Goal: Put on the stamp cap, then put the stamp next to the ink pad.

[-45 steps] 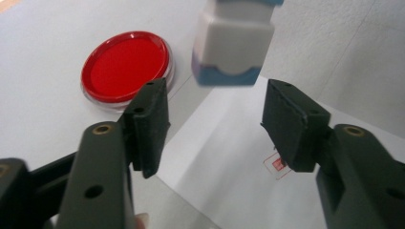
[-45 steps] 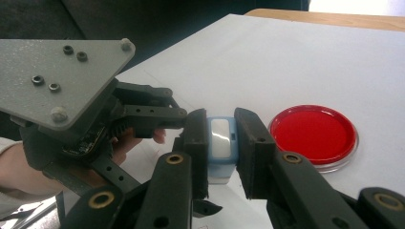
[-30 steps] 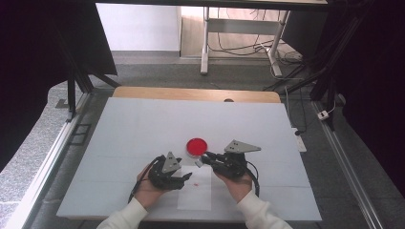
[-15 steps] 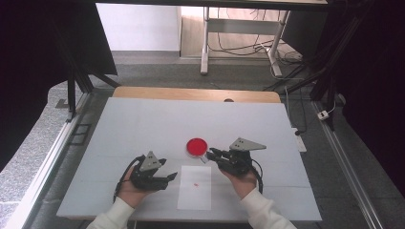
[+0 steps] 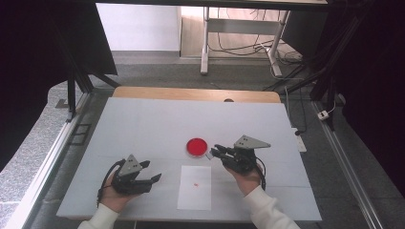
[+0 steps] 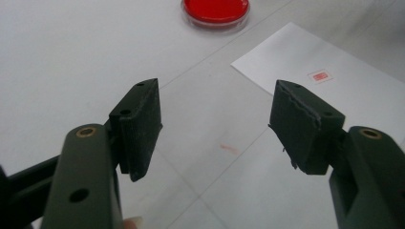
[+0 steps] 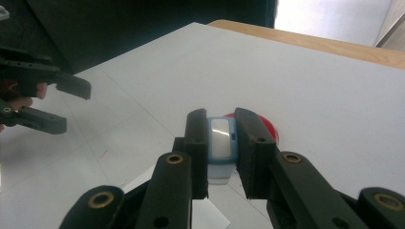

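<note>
The right gripper (image 5: 213,152) clamps a small pale-blue stamp (image 7: 221,143), probably a seal, its jaws tight on both sides. Just beyond its tips sits the red ink-pad dish (image 5: 197,147). The white paper sheet (image 5: 195,191), bearing a small red mark (image 5: 196,184), lies below it, between both grippers. The left gripper (image 5: 155,178) stands empty, jaws apart, beside the sheet's left edge.

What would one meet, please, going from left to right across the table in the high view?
Left tool, open → white sheet of paper with a small red stamp mark → red ink pad dish → right tool, shut on a small light-blue stamp.
</note>
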`<state>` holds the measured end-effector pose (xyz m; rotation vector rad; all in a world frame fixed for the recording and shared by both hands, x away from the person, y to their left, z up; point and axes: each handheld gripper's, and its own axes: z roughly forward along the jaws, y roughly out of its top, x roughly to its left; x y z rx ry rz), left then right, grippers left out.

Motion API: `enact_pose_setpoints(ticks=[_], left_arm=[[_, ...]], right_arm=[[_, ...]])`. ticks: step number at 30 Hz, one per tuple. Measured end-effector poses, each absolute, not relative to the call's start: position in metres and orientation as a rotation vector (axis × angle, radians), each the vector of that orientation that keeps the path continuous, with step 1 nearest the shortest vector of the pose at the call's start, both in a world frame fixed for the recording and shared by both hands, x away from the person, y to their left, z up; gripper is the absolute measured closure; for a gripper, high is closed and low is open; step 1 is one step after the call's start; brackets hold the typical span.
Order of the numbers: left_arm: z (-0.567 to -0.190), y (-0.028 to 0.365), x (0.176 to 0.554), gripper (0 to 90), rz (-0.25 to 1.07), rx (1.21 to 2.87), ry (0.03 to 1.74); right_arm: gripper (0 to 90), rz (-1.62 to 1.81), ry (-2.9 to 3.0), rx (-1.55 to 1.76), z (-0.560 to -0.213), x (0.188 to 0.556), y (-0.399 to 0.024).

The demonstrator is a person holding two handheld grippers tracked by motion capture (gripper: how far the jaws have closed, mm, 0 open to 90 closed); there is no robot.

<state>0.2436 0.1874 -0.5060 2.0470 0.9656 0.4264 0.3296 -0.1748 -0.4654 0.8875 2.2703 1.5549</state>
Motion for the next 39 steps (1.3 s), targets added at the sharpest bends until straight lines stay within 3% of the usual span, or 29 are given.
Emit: enact_pose_setpoints(ticks=[14,39], left_arm=[[-0.516,0.209,0.235,34.7,0.439,2.039,1.017],[-0.52,0.209,0.237,34.1,0.447,2.052,1.011]], right_arm=[[75.6,1.51,2.251,0.84,-0.458,0.34,-0.182],[75.3,1.401,2.272,0.857,-0.466,0.373,-0.178]])
